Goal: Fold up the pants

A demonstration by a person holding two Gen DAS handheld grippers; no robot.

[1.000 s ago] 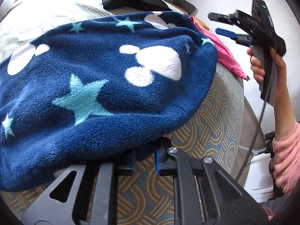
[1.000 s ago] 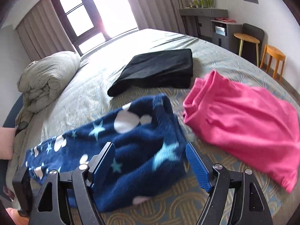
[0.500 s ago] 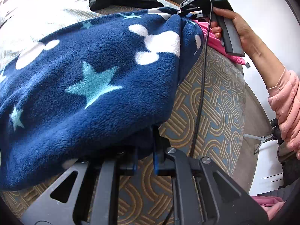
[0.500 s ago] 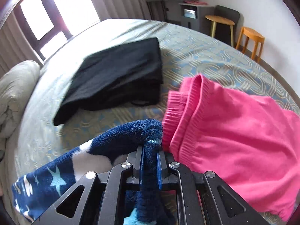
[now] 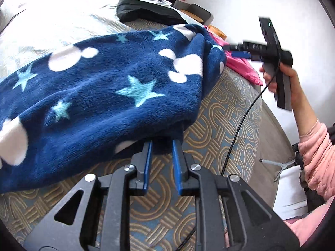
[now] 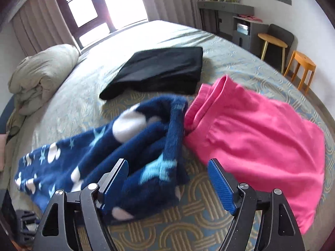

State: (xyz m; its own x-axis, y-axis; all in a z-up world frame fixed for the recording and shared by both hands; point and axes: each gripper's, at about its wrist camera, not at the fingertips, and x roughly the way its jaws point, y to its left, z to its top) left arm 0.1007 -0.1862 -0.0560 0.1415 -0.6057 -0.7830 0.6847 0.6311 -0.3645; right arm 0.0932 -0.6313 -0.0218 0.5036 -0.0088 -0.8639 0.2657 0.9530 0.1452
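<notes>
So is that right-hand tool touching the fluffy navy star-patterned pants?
Apart. The right wrist view shows the right gripper with jaws wide open and lifted clear of the navy star-patterned fleece pants below.
</notes>
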